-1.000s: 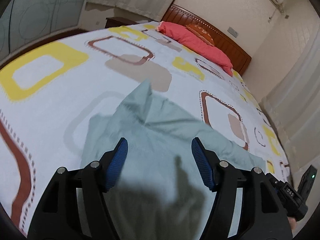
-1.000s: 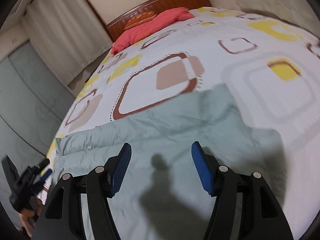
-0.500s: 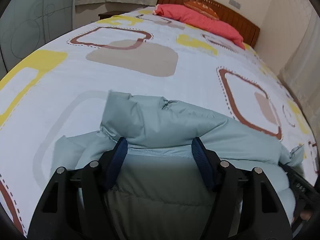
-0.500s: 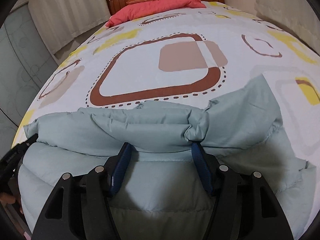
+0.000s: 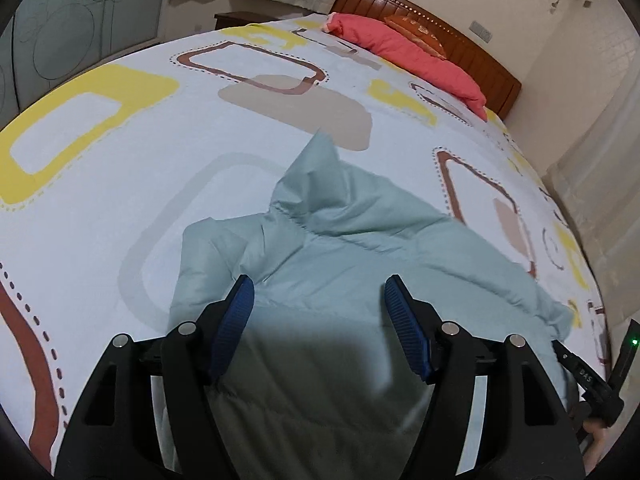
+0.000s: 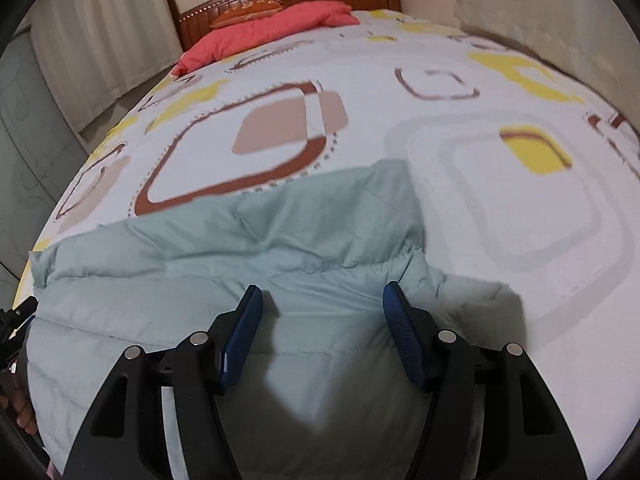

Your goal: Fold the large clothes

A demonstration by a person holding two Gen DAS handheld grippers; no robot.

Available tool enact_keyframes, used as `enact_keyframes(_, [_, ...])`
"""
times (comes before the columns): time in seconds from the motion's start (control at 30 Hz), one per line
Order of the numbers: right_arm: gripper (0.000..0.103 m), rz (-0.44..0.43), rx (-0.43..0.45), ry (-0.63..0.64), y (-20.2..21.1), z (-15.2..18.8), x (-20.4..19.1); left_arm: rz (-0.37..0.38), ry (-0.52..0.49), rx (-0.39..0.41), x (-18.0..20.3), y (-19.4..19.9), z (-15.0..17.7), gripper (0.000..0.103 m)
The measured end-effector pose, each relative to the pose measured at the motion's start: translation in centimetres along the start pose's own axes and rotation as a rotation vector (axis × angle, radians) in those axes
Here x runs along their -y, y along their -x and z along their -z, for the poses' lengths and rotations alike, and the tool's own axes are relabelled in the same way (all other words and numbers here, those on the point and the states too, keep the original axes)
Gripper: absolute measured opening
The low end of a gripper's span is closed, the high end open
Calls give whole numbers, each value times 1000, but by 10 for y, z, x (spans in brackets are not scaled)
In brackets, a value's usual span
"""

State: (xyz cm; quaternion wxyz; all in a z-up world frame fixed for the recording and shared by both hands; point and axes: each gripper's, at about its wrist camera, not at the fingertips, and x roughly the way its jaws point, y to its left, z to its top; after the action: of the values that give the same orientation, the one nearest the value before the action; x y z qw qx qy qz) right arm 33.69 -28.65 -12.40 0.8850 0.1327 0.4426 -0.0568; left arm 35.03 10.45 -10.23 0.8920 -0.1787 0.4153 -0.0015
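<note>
A pale green padded jacket lies on the bed, bunched with a raised fold at its far edge. It also shows in the right wrist view. My left gripper is open and empty, hovering above the jacket's left part. My right gripper is open and empty above the jacket's right part. The right gripper's body shows at the lower right of the left wrist view. The left gripper's body shows at the left edge of the right wrist view.
The bed has a white cover with yellow and brown squares. A red pillow and a wooden headboard are at the far end. Curtains and walls stand beside the bed.
Both grippers dipped low to the jacket half a second ago and have now risen back above it. The jacket's far edge stays bunched into a fold. Both stay open.
</note>
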Motion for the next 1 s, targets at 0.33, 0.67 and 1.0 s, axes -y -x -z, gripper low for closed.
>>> enact_keyframes(0.33, [63,8,26,4,-13,5,1,-54,-78,10,10,-17,6,68])
enact_keyframes(0.67, [67,-22,74,-88,57,28,36,-44,151,43,-46,62,33,75])
enact_keyframes(1.0, [67,-117,30,-306,100,99,90,65,447,15,-96,112,117,75])
